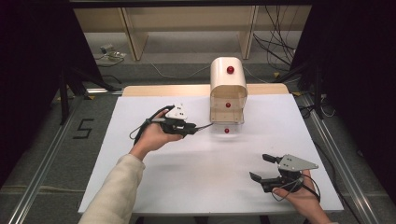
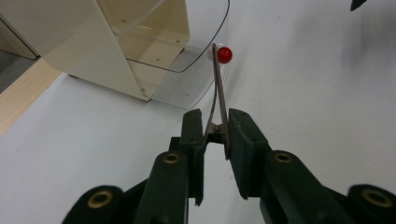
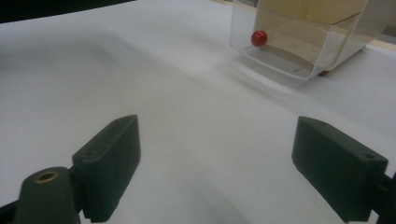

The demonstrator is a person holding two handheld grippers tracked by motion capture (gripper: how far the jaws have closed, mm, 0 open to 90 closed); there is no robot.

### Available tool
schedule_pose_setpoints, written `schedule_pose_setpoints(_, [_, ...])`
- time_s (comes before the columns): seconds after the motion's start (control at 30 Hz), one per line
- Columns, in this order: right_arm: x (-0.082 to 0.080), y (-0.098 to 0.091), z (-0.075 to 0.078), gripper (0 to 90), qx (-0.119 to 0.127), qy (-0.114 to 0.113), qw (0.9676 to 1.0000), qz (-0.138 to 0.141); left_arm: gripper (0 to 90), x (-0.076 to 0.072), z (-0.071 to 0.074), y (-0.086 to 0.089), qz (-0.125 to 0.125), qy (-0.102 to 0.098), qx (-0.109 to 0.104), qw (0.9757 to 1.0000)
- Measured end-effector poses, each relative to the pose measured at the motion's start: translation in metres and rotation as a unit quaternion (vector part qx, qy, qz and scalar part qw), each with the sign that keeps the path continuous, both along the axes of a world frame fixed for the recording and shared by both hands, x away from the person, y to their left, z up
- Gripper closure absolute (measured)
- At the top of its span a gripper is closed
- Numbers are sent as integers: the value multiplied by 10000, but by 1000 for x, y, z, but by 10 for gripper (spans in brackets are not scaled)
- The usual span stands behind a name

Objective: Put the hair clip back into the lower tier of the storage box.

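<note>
A cream drawer cabinet [image 1: 228, 88] with clear drawers and red knobs [image 1: 230, 69] stands at the white tabletop's [image 1: 205, 163] far edge, its bottom drawer [image 1: 226, 129] pulled out. The left tongs [image 1: 192, 129] are clenched on a thin serrated metal clip [image 2: 218, 95]; the left gripper view shows its tip at the bottom knob [image 2: 224, 55]. The right tongs [image 1: 261, 167] are released, well apart from the cabinet.

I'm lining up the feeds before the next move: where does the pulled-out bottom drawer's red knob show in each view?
High view: the red knob sits mid-frame, below the cabinet, right of the left gripper.
Left gripper view: top centre, at the tip of the metal clip held between the jaws.
Right gripper view: upper right of centre, on the clear drawer front.
Shared landmark: the cream cabinet.
</note>
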State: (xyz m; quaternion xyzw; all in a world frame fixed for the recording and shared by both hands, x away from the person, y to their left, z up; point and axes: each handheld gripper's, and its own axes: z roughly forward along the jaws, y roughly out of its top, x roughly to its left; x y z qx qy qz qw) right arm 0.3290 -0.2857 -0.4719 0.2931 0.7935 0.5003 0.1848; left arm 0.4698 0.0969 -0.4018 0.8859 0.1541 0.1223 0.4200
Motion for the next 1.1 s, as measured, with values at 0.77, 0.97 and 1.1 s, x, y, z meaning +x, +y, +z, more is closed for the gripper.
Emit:
schedule_pose_setpoints(0.77, [0,0,0,161,-14,9,10000,-2,761,9,6,-17,-34,2,99,9999])
schedule_pose_setpoints(0.97, [0,0,0,161,-28,2,10000,8,762,12,6,-21,-31,3,95,10000])
schedule_pose_setpoints(1.1, [0,0,0,161,-26,17,10000,9,761,14,7,-24,-35,18,97,9999])
